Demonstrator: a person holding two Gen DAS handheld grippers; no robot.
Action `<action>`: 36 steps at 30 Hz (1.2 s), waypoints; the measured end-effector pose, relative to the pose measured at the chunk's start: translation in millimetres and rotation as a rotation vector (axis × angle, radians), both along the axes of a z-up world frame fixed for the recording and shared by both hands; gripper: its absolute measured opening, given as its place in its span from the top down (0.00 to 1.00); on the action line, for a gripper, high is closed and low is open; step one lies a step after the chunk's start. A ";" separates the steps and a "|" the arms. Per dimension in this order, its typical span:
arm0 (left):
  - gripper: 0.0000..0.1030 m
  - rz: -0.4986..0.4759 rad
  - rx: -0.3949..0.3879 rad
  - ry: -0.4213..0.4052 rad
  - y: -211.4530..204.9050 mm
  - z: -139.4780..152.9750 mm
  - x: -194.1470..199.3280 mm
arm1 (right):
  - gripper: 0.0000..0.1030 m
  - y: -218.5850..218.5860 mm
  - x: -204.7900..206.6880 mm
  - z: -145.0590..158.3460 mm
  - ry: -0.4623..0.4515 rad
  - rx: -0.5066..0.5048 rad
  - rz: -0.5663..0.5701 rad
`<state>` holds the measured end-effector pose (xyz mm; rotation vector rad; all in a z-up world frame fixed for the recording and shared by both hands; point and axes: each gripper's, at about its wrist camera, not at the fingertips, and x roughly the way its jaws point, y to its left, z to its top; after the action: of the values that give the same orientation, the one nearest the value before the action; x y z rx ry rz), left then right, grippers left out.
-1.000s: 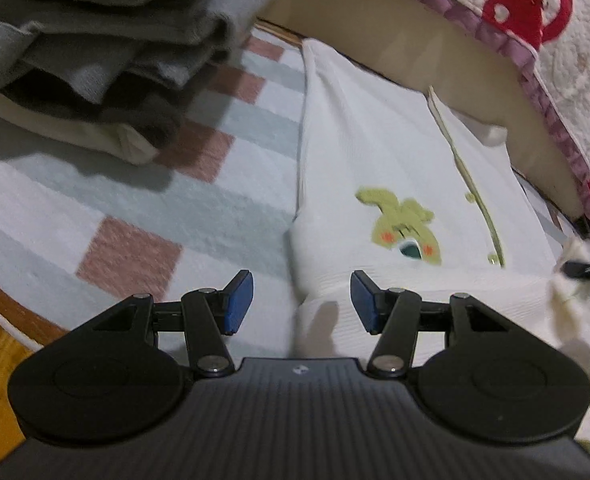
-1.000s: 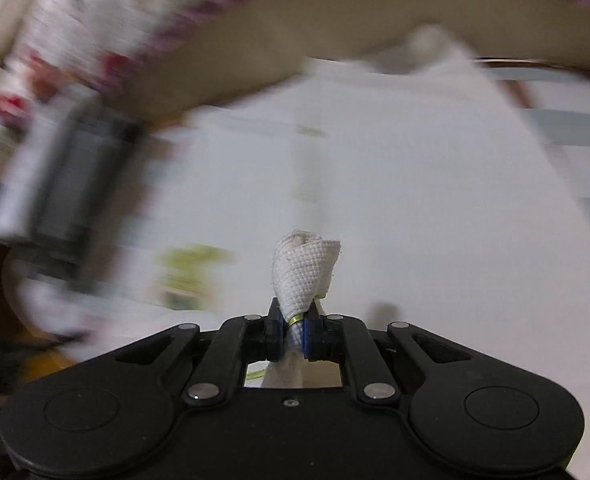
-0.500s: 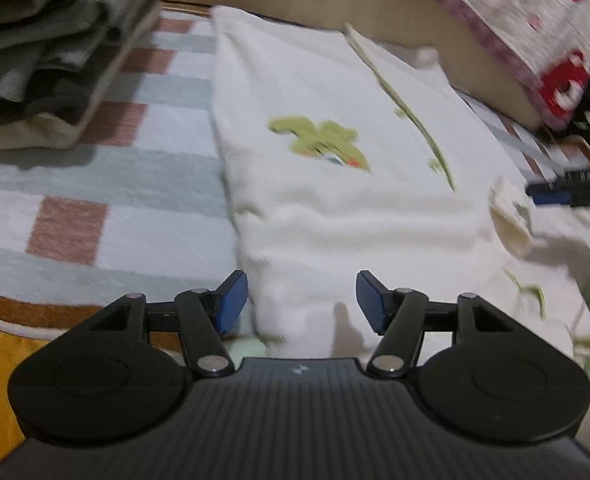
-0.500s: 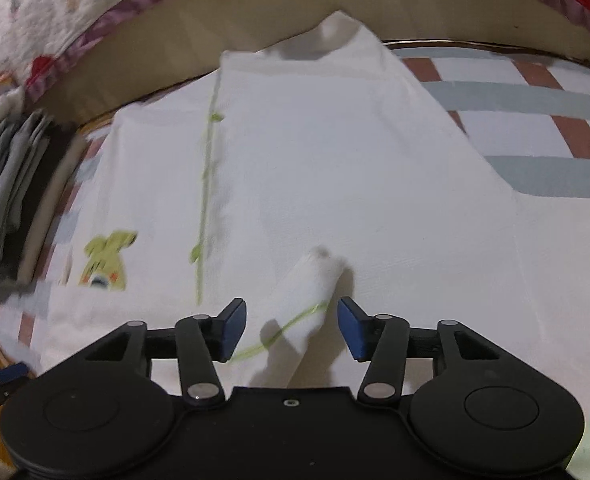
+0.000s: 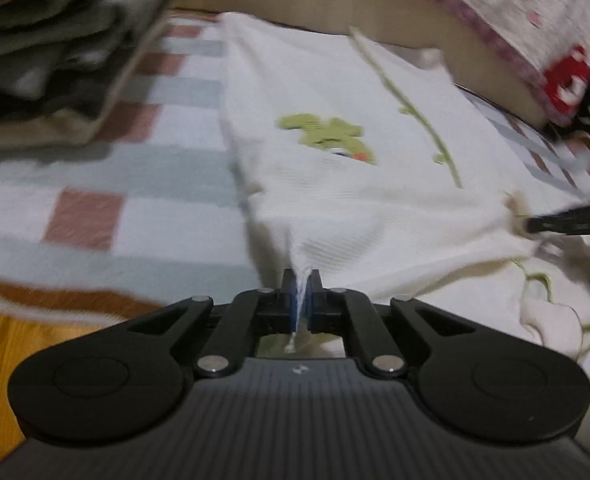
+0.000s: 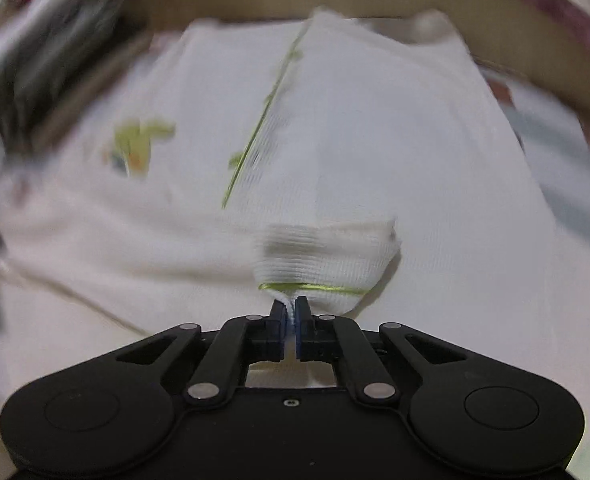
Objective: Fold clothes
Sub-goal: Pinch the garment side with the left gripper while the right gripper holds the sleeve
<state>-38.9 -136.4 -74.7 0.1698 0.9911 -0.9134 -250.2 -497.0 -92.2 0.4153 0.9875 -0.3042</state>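
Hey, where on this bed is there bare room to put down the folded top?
Free: the checked blanket between the stack of folded clothes and the white top, toward the near edge. Crowded: the far left, under that stack, and everything right of the strip, covered by the top up to the quilt.

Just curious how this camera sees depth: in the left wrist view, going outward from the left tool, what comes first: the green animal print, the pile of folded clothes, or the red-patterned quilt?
1. Green animal print, straight ahead.
2. Pile of folded clothes, upper left.
3. Red-patterned quilt, far upper right.
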 end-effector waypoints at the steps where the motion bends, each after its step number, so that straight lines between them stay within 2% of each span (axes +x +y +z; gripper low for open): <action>1: 0.96 0.017 0.009 0.006 4.4 -0.6 1.7 | 0.97 -9.6 -9.5 3.2 -0.015 0.066 -0.056; 4: 0.96 0.032 0.038 0.031 6.3 -5.8 3.5 | 0.97 -26.6 -35.9 -4.5 -0.026 0.258 -0.193; 6: 0.96 0.021 0.066 0.036 2.3 -9.6 3.7 | 0.97 -27.7 -47.4 -16.5 0.021 0.321 -0.224; 8: 0.96 0.013 0.088 0.043 -0.6 -13.0 4.4 | 0.97 -31.8 -55.1 -21.7 0.020 0.383 -0.243; 9: 0.96 0.019 0.087 0.054 0.0 -14.4 5.6 | 0.91 -34.6 -58.0 -21.8 0.007 0.405 -0.254; 11: 0.96 0.030 0.086 0.075 1.1 -17.1 8.1 | 0.71 -38.8 -60.8 -10.4 -0.043 0.411 -0.248; 12: 0.96 0.034 0.085 0.082 1.0 -18.3 8.6 | 0.53 -40.6 -60.2 -2.1 -0.057 0.383 -0.231; 13: 0.96 0.037 0.084 0.089 0.9 -19.5 9.2 | 0.45 -42.4 -59.4 6.6 -0.069 0.353 -0.213; 16: 0.96 0.036 0.094 0.093 -1.0 -20.8 8.5 | 0.42 -49.0 -54.0 31.3 -0.093 0.237 -0.146; 18: 0.96 0.033 0.102 0.095 -1.6 -21.4 8.2 | 0.42 -59.5 -41.1 34.9 -0.081 0.158 -0.101; 22: 0.94 0.019 0.184 0.095 -5.9 -29.6 5.4 | 0.42 -82.6 -18.4 4.5 -0.029 0.154 -0.107; 25: 0.94 0.016 0.171 0.099 -3.5 -22.2 5.3 | 0.42 -89.1 -7.8 -19.8 -0.011 0.160 -0.107; 28: 0.82 0.010 0.120 0.093 2.8 -5.2 10.0 | 0.40 -84.5 -8.9 -33.2 -0.028 0.131 -0.072; 29: 0.71 0.010 0.085 0.083 5.6 4.3 13.7 | 0.41 -80.9 -8.7 -33.2 -0.042 0.117 -0.041; 30: 0.57 0.018 0.047 0.070 7.5 13.0 19.0 | 0.50 -77.1 -8.5 -32.9 -0.056 0.103 -0.009; 31: 0.52 0.038 0.013 0.059 6.3 20.0 28.2 | 0.63 -75.0 -7.3 -31.5 -0.067 0.090 0.015; 33: 0.44 0.076 -0.045 0.039 -0.4 28.4 48.2 | 0.68 -67.5 -1.3 -28.9 -0.070 0.060 0.036; 36: 0.42 0.123 -0.093 0.060 -27.0 6.2 86.3 | 0.68 -64.0 1.1 -23.5 -0.068 0.038 -0.008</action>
<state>47.5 -163.5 -68.5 0.0028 1.0014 -0.8542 -249.1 -561.0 -115.8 0.4619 0.9263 -0.2773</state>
